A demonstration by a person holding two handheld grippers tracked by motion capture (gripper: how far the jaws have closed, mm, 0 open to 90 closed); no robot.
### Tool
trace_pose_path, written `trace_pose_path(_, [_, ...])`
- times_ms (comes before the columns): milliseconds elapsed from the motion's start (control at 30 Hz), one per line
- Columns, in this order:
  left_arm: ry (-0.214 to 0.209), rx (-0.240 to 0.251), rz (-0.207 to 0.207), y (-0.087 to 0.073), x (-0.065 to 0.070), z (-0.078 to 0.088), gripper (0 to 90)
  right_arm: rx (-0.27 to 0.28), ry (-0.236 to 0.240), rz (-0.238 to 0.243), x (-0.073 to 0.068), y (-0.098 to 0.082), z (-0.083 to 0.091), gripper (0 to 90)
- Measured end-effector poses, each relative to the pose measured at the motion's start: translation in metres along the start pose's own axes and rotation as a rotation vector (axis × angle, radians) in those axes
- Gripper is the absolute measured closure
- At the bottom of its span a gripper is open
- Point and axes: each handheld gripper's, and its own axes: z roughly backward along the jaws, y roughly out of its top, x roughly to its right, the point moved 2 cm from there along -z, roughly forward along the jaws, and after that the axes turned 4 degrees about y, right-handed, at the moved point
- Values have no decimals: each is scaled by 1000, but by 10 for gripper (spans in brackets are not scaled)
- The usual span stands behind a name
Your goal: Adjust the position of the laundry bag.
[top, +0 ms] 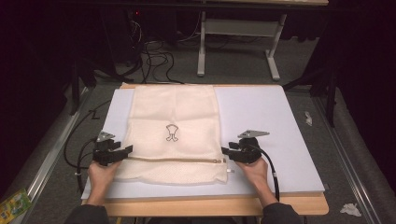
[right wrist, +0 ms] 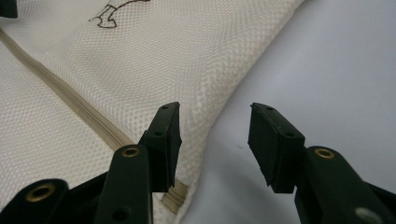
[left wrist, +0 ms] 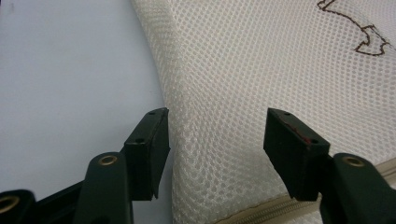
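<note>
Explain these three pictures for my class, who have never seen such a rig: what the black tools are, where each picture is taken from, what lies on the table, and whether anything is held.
A person holds a black two-jaw gripper in each hand: the left gripper and the right gripper. The high view looks down from above the person's side. The two gripper views come from cameras riding on each gripper, looking along its jaws. On the pale lilac-grey board lies a cream mesh zip bag with a beige zipper and a small brown outline emblem. Both grippers stand open at the bag's side edges, the left with mesh between its jaws. Nothing is held.
</note>
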Motion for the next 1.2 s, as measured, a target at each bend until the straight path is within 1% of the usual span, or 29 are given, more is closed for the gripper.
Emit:
trace_pose_path(33, [1,-9,2,0,0,0,410,-2,3,0,-1,1,-1,544])
trace_pose_path(100, [3,-11,4,0,0,-1,411,-9,8,1,-2,2,-3,541])
trace_pose_path(167, [-5,-24,4,0,1,-3,415,-34,16,0,-5,3,-10,531])
trace_pose_path(267, [0,-42,12,0,1,-6,419,-56,20,-15,-7,4,-17,526])
trace_pose_path(333, [1,-43,15,0,1,-6,431,-69,23,-24,-7,5,-21,526])
trace_pose_path(467, [-1,-57,19,0,1,-9,455,-89,23,-23,-8,6,-27,531])
trace_pose_path(500, [-3,-66,18,0,1,-10,462,-93,28,-33,-8,6,-28,537])
trace_pose_path(533, [-5,-68,18,0,1,-10,472,-94,27,-35,-8,6,-29,561])
trace_pose_path(567, [-6,-70,16,0,1,-10,504,-96,30,-35,-7,7,-30,611])
trace_pose_path(633, [3,-73,17,1,0,-10,565,-101,33,-29,-8,7,-31,682])
trace_pose_path(700, [5,-76,24,1,-1,-10,630,-112,36,-24,-7,7,-31,765])
trace_pose_path(733, [3,-80,26,1,-2,-10,630,-112,36,-24,-7,7,-31,765])
trace_pose_path(767, [-6,-82,42,2,-2,-10,688,-101,48,-34,-5,7,-30,830])
trace_pose_path(800, [-1,-89,35,3,-2,-10,730,-99,51,-38,-5,7,-30,841])
trace_pose_path(833, [2,-91,28,4,-2,-10,765,-101,50,-28,-5,7,-30,850])
trace_pose_path(900, [0,-86,30,4,-2,-10,826,-102,49,-20,-6,8,-30,867])
trace_pose_path(1033, [2,-74,16,6,1,-10,856,-95,49,-17,-5,8,-28,877])
trace_pose_path(1100, [-4,-62,17,7,2,-9,862,-93,45,-9,-5,8,-27,879])
trace_pose_path(1200, [-10,-54,17,8,4,-9,864,-82,42,-9,-3,8,-24,881])
